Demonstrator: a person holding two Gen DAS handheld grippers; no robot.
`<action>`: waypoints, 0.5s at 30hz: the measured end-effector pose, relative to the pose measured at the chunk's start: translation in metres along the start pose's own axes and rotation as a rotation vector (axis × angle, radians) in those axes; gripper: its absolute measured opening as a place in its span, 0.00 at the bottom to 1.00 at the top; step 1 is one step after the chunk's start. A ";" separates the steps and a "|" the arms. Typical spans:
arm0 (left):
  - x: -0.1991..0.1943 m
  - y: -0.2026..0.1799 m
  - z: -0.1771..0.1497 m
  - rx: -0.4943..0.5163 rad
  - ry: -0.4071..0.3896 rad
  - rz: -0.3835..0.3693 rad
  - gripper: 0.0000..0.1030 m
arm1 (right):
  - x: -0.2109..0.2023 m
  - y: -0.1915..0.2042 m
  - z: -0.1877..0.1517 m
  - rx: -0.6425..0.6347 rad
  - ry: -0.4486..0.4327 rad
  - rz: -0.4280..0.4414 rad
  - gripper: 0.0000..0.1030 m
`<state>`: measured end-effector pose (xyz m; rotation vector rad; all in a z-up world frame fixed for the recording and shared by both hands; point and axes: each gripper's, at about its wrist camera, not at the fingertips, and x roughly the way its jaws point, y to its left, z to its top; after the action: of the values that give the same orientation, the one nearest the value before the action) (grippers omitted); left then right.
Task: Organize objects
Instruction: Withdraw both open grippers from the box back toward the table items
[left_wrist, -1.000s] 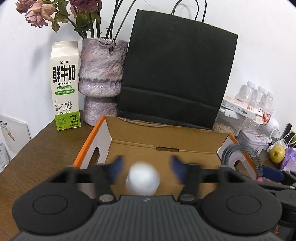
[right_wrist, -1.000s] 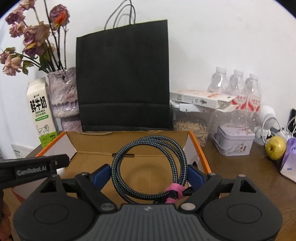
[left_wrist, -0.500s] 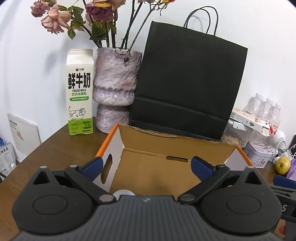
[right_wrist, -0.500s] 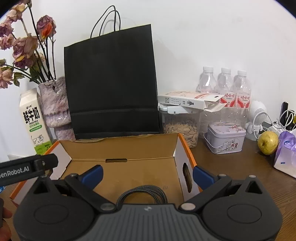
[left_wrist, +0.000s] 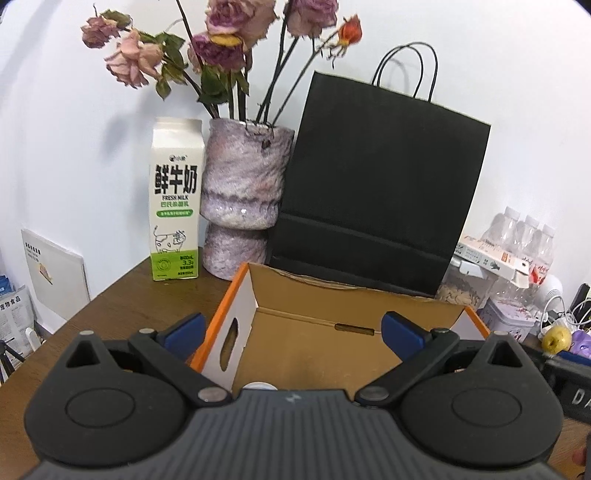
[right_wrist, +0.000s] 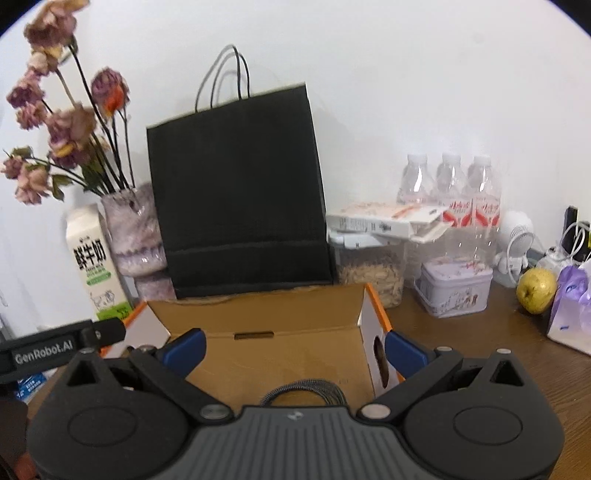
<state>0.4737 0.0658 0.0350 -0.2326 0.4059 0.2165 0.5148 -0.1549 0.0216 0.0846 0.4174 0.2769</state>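
Gaping empty, both jaws; left view alone shows white ball (left_wrist: 259, 386), right view cable (right_wrist: 303, 392).

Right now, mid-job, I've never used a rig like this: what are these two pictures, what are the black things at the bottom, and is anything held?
Each picture comes from a camera on a hand-held two-finger gripper, looking forward along its fingers. The black shape at the bottom is the gripper itself. The left gripper and the right gripper both stand wide open, having just opened, and hold nothing. Both look into an open cardboard box on a brown table. In it lie a white ball, barely visible, and a coiled cable. Behind stand a milk carton, a vase and a black paper bag.
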 end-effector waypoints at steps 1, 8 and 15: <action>-0.003 0.001 -0.001 0.002 -0.002 -0.001 1.00 | -0.004 0.000 0.001 -0.002 -0.008 0.005 1.00; -0.035 0.010 -0.009 0.032 -0.035 -0.008 1.00 | -0.040 0.002 0.000 -0.029 -0.054 0.014 1.00; -0.067 0.024 -0.024 0.046 -0.048 -0.018 1.00 | -0.079 0.002 -0.014 -0.077 -0.084 0.028 1.00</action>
<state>0.3985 0.0711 0.0368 -0.1854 0.3603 0.1944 0.4395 -0.1744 0.0395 0.0267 0.3225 0.3156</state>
